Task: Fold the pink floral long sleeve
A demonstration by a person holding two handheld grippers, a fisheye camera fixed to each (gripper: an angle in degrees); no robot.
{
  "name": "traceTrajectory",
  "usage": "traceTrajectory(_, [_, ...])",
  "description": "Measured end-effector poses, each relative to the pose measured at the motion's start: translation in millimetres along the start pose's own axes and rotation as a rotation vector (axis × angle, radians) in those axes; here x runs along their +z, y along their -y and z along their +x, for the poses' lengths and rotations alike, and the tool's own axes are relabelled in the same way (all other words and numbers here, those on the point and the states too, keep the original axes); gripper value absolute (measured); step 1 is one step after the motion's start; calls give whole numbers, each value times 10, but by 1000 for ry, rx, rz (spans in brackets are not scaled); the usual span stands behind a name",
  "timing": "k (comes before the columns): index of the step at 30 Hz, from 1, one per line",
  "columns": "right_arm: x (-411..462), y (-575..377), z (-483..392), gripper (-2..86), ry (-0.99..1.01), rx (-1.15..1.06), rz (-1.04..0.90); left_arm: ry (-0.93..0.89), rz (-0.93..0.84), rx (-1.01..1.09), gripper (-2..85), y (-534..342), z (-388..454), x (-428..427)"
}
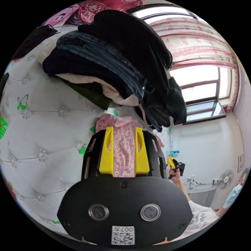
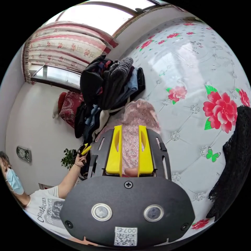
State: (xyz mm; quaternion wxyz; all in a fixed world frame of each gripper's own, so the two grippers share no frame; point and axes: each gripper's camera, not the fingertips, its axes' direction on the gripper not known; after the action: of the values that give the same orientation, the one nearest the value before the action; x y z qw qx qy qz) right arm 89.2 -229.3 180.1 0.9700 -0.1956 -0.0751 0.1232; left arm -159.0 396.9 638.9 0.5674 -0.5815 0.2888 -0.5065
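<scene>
In the left gripper view, the left tongs [image 1: 123,133] hold the pink top [image 1: 123,146] tight between both yellow jaws. Just past the jaw tips sits a tall pile of dark clothes [image 1: 112,62]. Off to one side of the tongs is a fan [image 1: 225,179].

In the right gripper view, the right tongs [image 2: 130,130] pinch the top [image 2: 138,117] too. A big red flower [image 2: 221,111] on the white cover [image 2: 183,146] lies beside them, and black lace [image 2: 232,162] further out.

Each view shows an arm held out, the hand gripping the other tongs [image 1: 171,162] [image 2: 85,150].
</scene>
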Motion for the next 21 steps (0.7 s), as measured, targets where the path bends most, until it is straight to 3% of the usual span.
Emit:
traceTrajectory(3, [122,-448,262,71,-66,33,-64,90,-66,59,119,-408,-120,55])
traceTrajectory(9, [89,-1263,592,81,13,145,-30,106,-131,74,98,-1080,-190,142])
traceTrajectory(15, [356,-939,320,22,-64,-31,-227,170,-231,204,3,-859,-80,275])
traceTrajectory(21, [-440,-1201,337,8,-79,-158,-216,112,-312,222,-4,-1145,-322,-112])
